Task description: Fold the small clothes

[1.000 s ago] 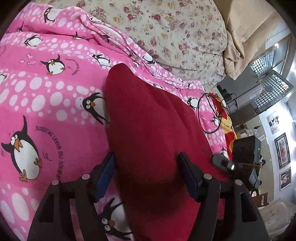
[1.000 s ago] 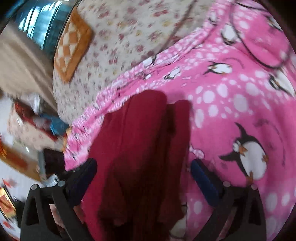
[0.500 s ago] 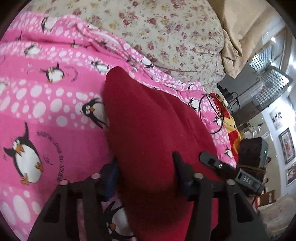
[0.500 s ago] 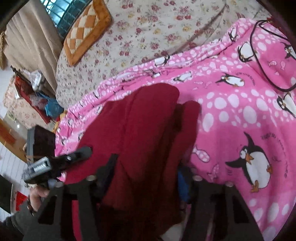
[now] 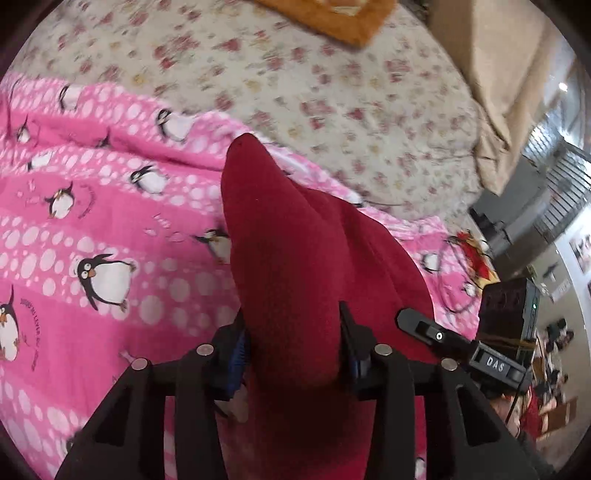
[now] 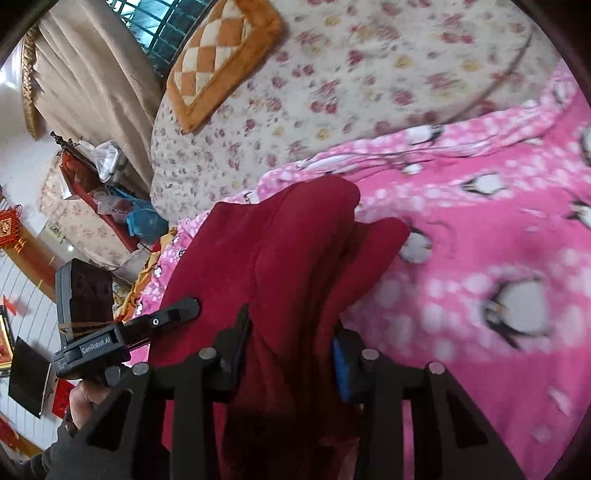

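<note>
Left wrist view: left gripper [image 5: 291,343] clamped on a fold of the dark red garment [image 5: 288,240], blue pads pressed into the cloth from both sides, jaws having just closed onto it. Garment rising from the gripper toward 12 o'clock, its far tip lifted over the pink penguin blanket [image 5: 92,221] on the bed. Floral bedspread [image 5: 314,92] beyond at 12 o'clock, orange cushion [image 5: 332,14] at the top edge. At 3 o'clock, right gripper [image 5: 410,319] entering, its tip against the same red cloth. Right wrist view: right gripper [image 6: 291,343] likewise pinching the garment [image 6: 280,251], jaws having just been closing, cloth bunched thick between the pads. Red folds spreading toward 12 and 1 o'clock over the blanket [image 6: 480,258]. At 9 o'clock, left gripper [image 6: 184,308] held in a gloved hand [image 6: 81,410]. Checked cushion [image 6: 221,62] at 11 o'clock on the bedspread [image 6: 369,74].
</note>
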